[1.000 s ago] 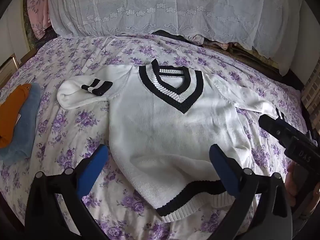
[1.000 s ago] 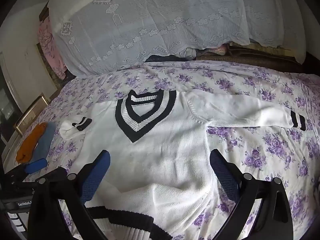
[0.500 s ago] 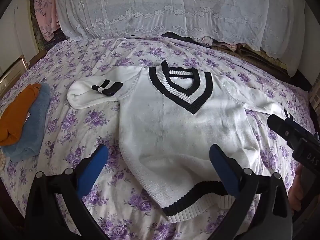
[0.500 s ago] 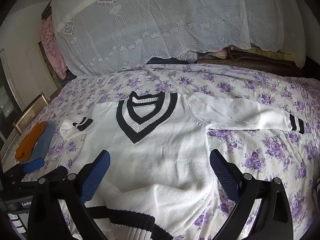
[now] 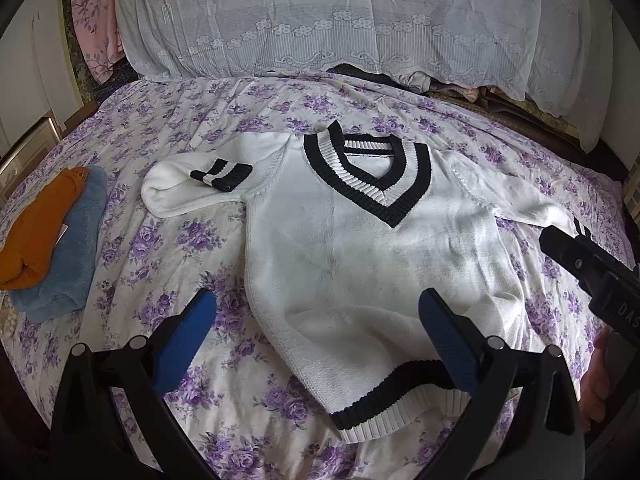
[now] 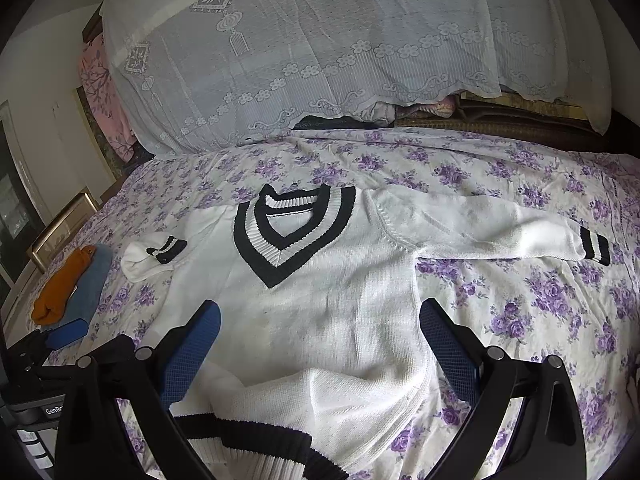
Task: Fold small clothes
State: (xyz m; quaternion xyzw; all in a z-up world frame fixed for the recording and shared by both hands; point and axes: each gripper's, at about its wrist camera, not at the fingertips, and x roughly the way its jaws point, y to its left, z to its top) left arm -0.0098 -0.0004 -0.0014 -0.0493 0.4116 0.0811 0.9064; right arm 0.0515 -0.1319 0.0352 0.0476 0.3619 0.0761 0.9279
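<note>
A white knit sweater (image 5: 360, 252) with a black-and-white V-neck lies face up on the floral bedspread (image 5: 168, 240). Its left sleeve (image 5: 192, 186) is folded back with the striped cuff on top. Its right sleeve (image 6: 500, 232) lies stretched out to the right. The hem (image 5: 400, 408) is rumpled up toward the body. My left gripper (image 5: 316, 336) hovers open above the lower body of the sweater, holding nothing. My right gripper (image 6: 320, 340) is open over the sweater (image 6: 320, 312) near the hem, also holding nothing. The right gripper's tip (image 5: 580, 260) shows at the right edge of the left wrist view.
A folded orange garment (image 5: 44, 224) rests on a folded blue one (image 5: 72, 264) at the bed's left side. A lace-covered pile (image 5: 360, 20) rises along the back. A picture frame (image 6: 60, 228) leans beside the bed at left. Part of a hand (image 5: 596, 388) shows low right.
Both grippers have pulled back and risen a little, so the sweater sits farther off in each view. The sweater itself has not moved. Both stay open.
</note>
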